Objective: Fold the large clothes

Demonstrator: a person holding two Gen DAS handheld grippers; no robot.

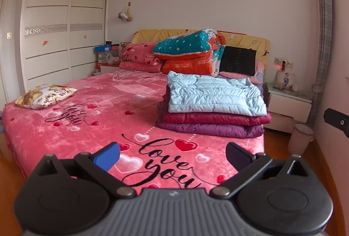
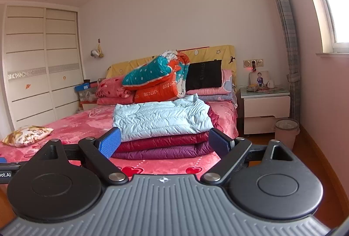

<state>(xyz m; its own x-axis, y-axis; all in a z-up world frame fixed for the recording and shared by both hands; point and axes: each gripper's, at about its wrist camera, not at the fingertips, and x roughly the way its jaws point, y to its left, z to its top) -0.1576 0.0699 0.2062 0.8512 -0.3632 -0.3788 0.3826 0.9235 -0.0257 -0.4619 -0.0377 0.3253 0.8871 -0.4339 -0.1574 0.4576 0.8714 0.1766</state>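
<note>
Both tongs hang in front of the bed [image 1: 65, 127], holding nothing. Left tongs [image 1: 172, 154] fingers wide apart, over the pink "love you" blanket at bottom centre of the left wrist view. Right tongs [image 2: 164, 141] also spread wide, aimed straight at the stack of folded clothes.

Task's things: 3 puffy jackets stacked on the bed, centre-right in the left wrist view, centre in the right. Light blue jacket [image 1: 216, 94] on top, dark red jacket [image 1: 216, 119] under it, purple jacket [image 1: 211, 129] at the bottom. All 3 look folded and roughly squared; the blue one's far edge is a bit rumpled.

No unfolded large garment visible on the open blanket. Judgement: the folding step looks finished for these 3, so this is either the end or a pause between garments. Next move would call for fetching another garment from out of frame, or tidying the blue jacket's top edge with the right tongs. Small patterned cushion [image 1: 44, 95] at left is not involved.
</note>
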